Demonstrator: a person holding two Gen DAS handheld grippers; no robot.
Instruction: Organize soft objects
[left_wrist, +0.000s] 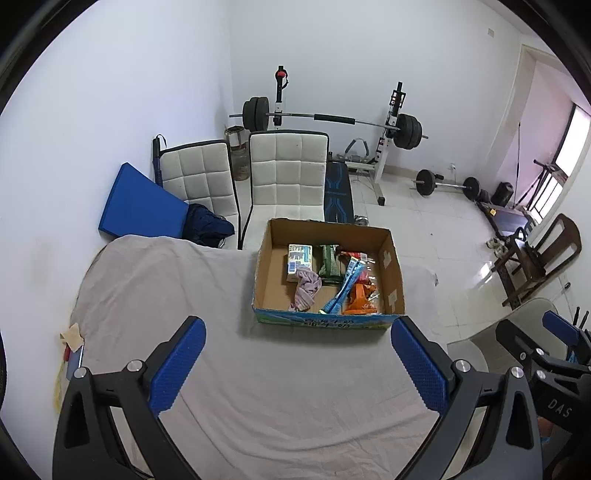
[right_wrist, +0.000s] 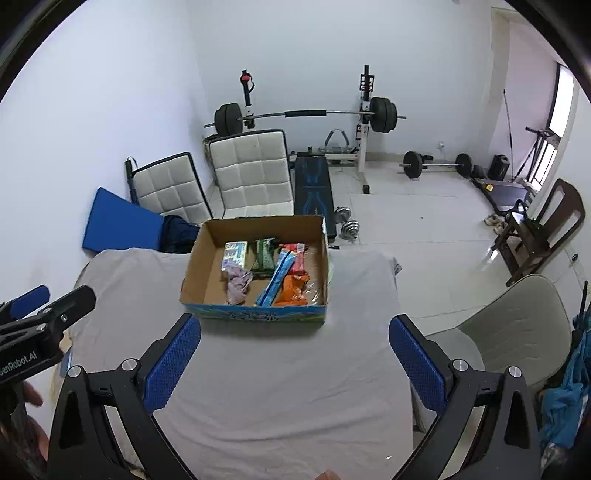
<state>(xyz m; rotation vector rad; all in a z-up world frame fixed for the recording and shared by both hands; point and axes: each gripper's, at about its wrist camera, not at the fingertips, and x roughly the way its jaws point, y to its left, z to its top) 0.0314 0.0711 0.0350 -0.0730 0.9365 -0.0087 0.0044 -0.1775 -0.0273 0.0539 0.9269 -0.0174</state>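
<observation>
A cardboard box (left_wrist: 392, 273) (right_wrist: 199, 266) stands on a table covered with a grey cloth (left_wrist: 258, 387) (right_wrist: 280, 387). Inside lie a pink crumpled cloth (left_wrist: 306, 288) (right_wrist: 237, 281), a white-blue tissue pack (left_wrist: 300, 260) (right_wrist: 235, 254), a green packet (left_wrist: 330, 263) (right_wrist: 264, 254), a long blue packet (left_wrist: 343, 288) (right_wrist: 276, 277) and an orange packet (left_wrist: 360, 301) (right_wrist: 291, 291). My left gripper (left_wrist: 298, 363) is open and empty, short of the box. My right gripper (right_wrist: 294, 360) is open and empty, also short of the box.
Two white padded chairs (left_wrist: 284, 173) (right_wrist: 251, 173) stand behind the table, with a blue mat (left_wrist: 138, 203) and a barbell rack (left_wrist: 332, 122) by the wall. A grey chair (right_wrist: 517, 332) stands at the table's right.
</observation>
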